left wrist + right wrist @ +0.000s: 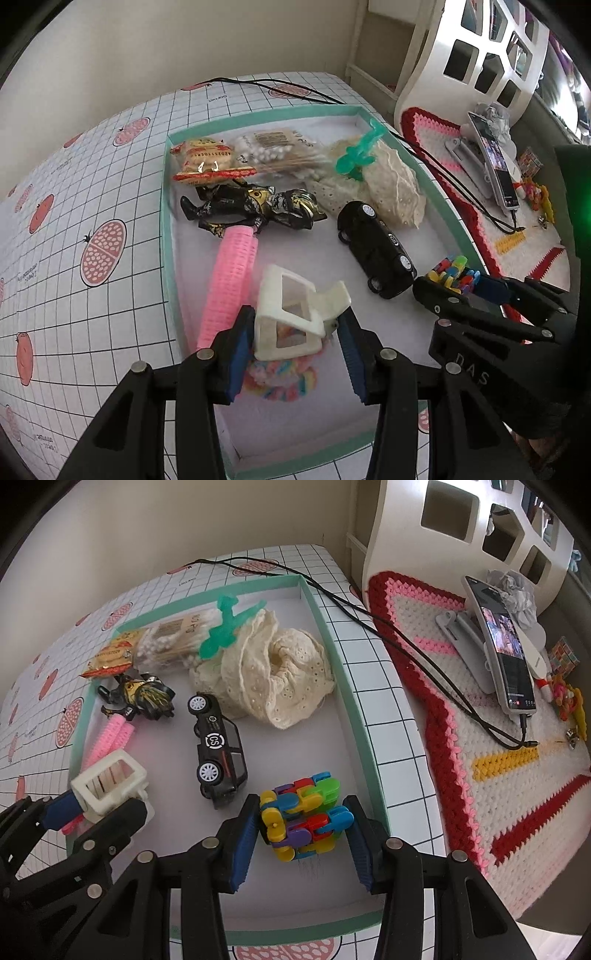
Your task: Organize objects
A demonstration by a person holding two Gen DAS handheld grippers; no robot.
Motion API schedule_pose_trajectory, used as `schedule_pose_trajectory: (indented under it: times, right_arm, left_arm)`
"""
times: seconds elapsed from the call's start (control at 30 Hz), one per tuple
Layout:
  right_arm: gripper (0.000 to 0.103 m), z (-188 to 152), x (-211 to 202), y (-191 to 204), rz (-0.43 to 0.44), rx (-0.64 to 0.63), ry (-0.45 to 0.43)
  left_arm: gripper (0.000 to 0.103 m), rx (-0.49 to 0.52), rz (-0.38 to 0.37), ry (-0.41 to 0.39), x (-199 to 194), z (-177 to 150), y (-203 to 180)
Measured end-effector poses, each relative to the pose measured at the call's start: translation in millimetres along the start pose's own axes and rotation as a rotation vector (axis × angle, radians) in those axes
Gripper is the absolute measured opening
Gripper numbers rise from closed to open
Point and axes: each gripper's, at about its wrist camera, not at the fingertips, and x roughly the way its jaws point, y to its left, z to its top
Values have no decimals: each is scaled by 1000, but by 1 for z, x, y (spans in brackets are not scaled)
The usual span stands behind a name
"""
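A shallow teal-rimmed box [168, 206] [364, 734] lies on the table. In it are a black toy car [375, 249] [219, 747], a cream lace hat [273, 672], a green clip [225, 627], cotton swabs [273, 155], a snack packet [205, 160], a black-gold figure [255, 208] and a pink roller [229, 284]. My left gripper [295, 328] is shut on a white plastic clip holder [291, 317] [109, 782], above a pastel scrunchie [280, 380]. My right gripper [301, 825] is shut on a multicoloured block toy [303, 812] [452, 275] over the box's near right part.
The table has a grid cloth with pomegranate prints [103, 254]. To the right is a red, pink and white crocheted mat [461, 738] with a phone on a stand [504, 653], a black cable [406, 638], small toys and a white chair back [461, 520].
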Motion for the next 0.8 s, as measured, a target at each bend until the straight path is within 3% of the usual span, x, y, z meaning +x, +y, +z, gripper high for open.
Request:
schedule_pose_trajectory:
  times: [0.2, 0.43, 0.8]
  right_arm:
    - [50, -1, -5, 0, 20, 9, -13]
    - [60, -5, -14, 3, 35, 12, -25]
    - [65, -12, -40, 2, 80, 36, -84]
  left_arm:
    - [57, -3, -30, -4, -7, 0, 0]
    - [61, -33, -55, -14, -19, -4, 5]
    - [64, -118, -67, -58, -46, -14, 22]
